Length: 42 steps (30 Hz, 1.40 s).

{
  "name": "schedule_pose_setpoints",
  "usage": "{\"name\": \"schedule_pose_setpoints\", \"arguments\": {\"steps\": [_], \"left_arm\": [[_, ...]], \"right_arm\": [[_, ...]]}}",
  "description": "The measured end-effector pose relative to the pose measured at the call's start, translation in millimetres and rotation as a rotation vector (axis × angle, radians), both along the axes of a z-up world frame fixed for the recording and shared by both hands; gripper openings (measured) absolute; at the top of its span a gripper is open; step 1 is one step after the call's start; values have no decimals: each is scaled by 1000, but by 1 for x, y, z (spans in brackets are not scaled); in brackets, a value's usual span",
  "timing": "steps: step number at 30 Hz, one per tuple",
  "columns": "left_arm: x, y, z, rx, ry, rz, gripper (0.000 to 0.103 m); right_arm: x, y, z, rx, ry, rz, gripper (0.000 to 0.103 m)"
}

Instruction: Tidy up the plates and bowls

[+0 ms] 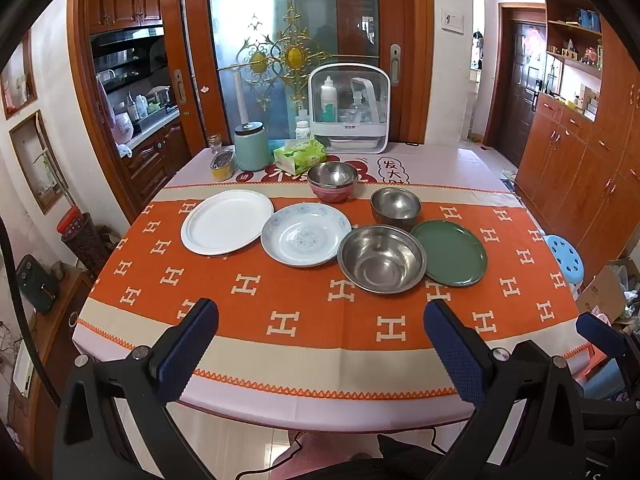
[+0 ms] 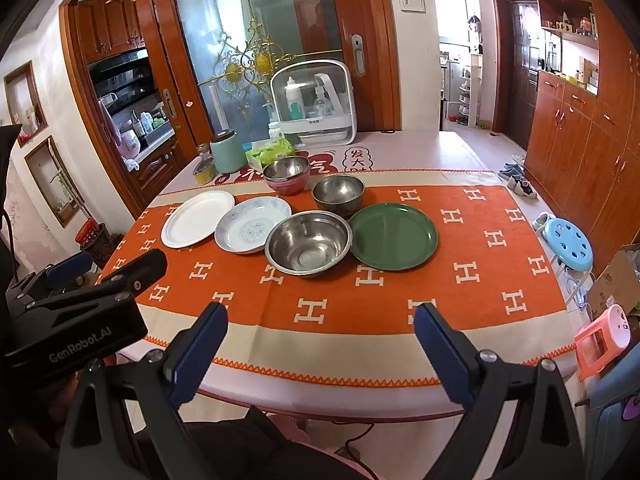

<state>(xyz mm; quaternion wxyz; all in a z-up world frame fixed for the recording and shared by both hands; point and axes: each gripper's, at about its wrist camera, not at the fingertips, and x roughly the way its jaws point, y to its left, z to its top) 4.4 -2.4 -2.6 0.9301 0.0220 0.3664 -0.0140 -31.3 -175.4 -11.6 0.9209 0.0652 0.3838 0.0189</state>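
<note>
On the orange patterned cloth lie a white plate, a blue-patterned plate, a large steel bowl, a green plate and a smaller steel bowl. Behind them a steel bowl sits nested in a red bowl. My left gripper hangs open over the table's near edge, well short of the dishes. My right gripper is open too, equally far back, nothing between its fingers.
At the table's far end stand a mint canister, a tissue pack, a jar and a white bottle cabinet. A blue stool and a pink stool stand right of the table.
</note>
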Motion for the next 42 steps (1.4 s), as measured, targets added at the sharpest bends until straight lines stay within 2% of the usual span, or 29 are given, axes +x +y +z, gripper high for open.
{"name": "schedule_pose_setpoints", "arguments": {"steps": [31, 42], "left_arm": [[14, -12, -8, 24, 68, 58, 102], [28, 16, -15, -3, 103, 75, 102]], "right_arm": [[22, -11, -9, 27, 45, 50, 95], [38, 10, -11, 15, 69, 69, 95]]}}
